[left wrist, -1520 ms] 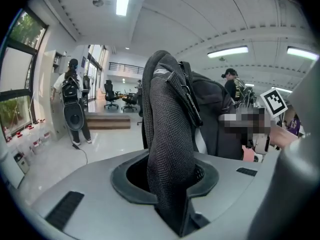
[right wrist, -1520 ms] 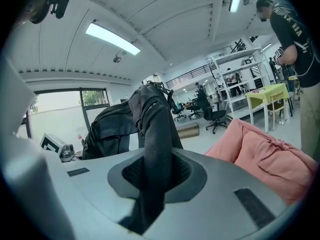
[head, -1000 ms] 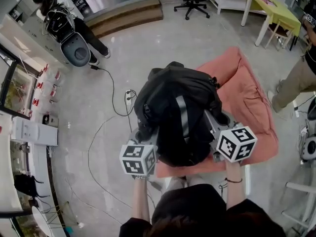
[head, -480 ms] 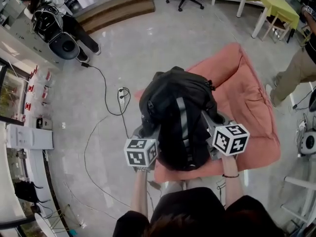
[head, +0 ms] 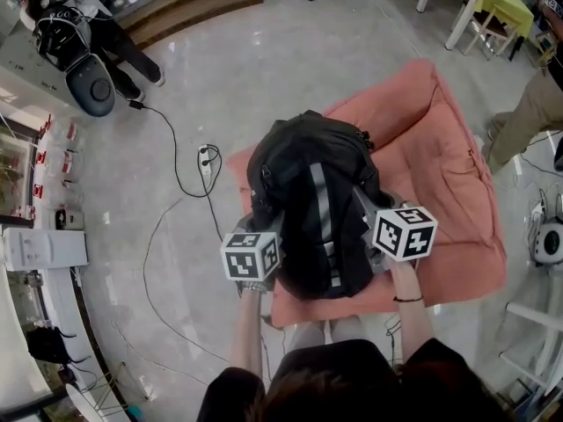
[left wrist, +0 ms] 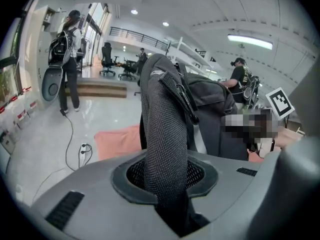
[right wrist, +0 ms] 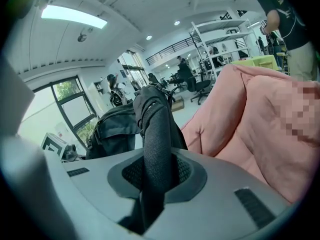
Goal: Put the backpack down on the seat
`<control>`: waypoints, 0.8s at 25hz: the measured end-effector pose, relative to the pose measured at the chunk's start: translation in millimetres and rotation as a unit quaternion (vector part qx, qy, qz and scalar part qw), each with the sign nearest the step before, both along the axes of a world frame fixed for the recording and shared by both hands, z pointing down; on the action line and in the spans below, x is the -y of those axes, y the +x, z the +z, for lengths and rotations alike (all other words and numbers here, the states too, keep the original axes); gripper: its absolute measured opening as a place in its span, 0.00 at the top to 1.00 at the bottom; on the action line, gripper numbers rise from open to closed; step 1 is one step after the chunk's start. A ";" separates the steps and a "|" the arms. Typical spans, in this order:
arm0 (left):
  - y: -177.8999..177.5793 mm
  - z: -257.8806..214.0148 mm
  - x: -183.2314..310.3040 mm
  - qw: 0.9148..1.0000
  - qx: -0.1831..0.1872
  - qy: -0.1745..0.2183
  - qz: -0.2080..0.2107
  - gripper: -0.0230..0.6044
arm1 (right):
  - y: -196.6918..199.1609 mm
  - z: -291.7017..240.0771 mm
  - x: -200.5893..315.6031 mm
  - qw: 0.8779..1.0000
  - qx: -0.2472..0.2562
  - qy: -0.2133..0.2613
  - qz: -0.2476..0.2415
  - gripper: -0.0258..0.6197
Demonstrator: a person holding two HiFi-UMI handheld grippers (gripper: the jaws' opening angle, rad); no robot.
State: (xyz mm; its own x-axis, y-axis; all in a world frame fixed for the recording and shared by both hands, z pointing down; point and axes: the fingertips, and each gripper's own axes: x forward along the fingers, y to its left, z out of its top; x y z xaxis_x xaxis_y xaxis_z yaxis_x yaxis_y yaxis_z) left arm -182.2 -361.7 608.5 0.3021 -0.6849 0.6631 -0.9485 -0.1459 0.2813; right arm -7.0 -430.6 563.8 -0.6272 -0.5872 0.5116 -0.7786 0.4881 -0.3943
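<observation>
A black backpack (head: pixel 312 196) with a grey stripe hangs over the near left corner of a salmon-pink cushion seat (head: pixel 449 192); whether its bottom touches the cushion cannot be told. My left gripper (head: pixel 264 236) is shut on its left mesh shoulder strap (left wrist: pixel 165 134), which runs up between the jaws. My right gripper (head: pixel 374 227) is shut on the right mesh strap (right wrist: pixel 156 149). The seat (right wrist: pixel 260 119) fills the right side of the right gripper view, and the backpack's body (right wrist: pixel 112 129) lies to the left there.
Grey floor surrounds the seat. A power strip with black cables (head: pixel 207 158) lies to the left. A person's legs (head: pixel 523 112) stand at the right edge. A yellow-green table (head: pixel 493 3) is at the far right, a step (head: pixel 189 3) at the back.
Both grippers and the backpack have shifted slightly forward over the seat's near corner. The grips on both straps are unchanged.
</observation>
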 end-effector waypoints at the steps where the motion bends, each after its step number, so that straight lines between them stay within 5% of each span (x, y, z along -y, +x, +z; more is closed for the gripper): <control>1: 0.3 5.5 2.0 1.000 -0.002 -0.003 -0.001 0.78 | -0.1 5.1 2.5 1.000 0.000 -0.003 0.000 0.87; 20: -30.1 90.6 52.9 0.998 -0.010 -0.060 -0.024 0.77 | -32.8 81.7 61.2 0.998 -0.030 -0.048 0.004 0.87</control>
